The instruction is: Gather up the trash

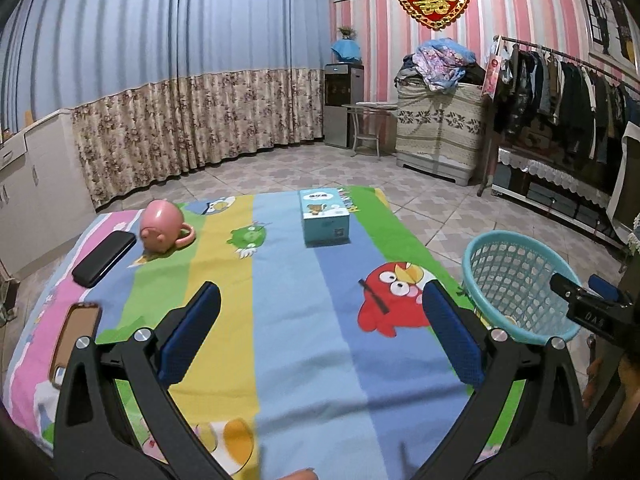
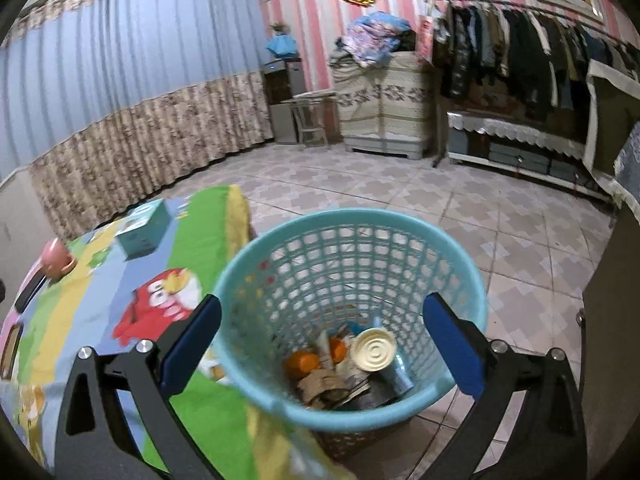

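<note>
Hovering over basket [image 2: 348,320], right gripper [image 2: 320,344] jaws wide, empty; left gripper [image 1: 320,344] too. Risk: grabbing pink cup [image 1: 162,228] or phone [image 1: 105,258] left of basket as trash.

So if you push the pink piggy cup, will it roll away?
Probably a little: the pink piggy cup lies on its side and looks round. Its handle rests on the cloth, so it would likely stop soon. It looks like light plastic, unlikely to break.

Blue curtains [image 1: 160,40], pink striped wall [image 1: 372,40] (heart ornament), tiled floor [image 1: 320,168], clothes rack [image 1: 568,76].
</note>
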Tool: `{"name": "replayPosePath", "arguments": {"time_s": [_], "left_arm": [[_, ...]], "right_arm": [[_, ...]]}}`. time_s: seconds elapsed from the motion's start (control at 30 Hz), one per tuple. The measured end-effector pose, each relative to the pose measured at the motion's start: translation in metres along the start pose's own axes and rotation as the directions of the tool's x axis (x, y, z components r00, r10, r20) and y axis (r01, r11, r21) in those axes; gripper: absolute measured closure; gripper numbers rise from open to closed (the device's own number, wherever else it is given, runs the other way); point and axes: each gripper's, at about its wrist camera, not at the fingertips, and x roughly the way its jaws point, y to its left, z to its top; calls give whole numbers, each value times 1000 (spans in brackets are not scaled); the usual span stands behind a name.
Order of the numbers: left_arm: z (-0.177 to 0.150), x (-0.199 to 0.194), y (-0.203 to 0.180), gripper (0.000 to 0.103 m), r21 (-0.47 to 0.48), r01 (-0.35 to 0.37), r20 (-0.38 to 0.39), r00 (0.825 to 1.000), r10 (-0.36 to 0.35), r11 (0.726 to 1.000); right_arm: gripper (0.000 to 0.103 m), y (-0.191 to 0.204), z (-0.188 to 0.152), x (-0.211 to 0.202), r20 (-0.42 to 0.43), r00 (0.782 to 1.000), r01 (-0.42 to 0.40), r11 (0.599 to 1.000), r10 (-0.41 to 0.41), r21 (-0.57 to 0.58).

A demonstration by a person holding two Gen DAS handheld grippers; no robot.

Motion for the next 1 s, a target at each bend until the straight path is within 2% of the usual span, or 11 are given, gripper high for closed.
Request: {"name": "replayPosePath", "arguments": {"time_s": [0.2, 0.57, 0.8, 1.0], "left_arm": [[-16, -19, 15, 5, -33, 2, -13, 1000, -3, 999], [-48, -62, 21, 5, -30, -61, 36, 997, 62, 998], [-58, -74, 23, 5, -36, -61, 69, 996, 63, 998], [-58, -72, 23, 5, -37, -53, 92, 994, 56, 998]], "right_arm": [[5, 24, -20, -31, 22, 998, -61, 998, 61, -23], [5, 49, -48, -85, 77, 989, -119, 989, 126, -83], [5, 64, -56, -100, 109, 986, -108, 981, 127, -162], [5, 69, -55, -104, 126, 983, -107, 977, 131, -184]]}}
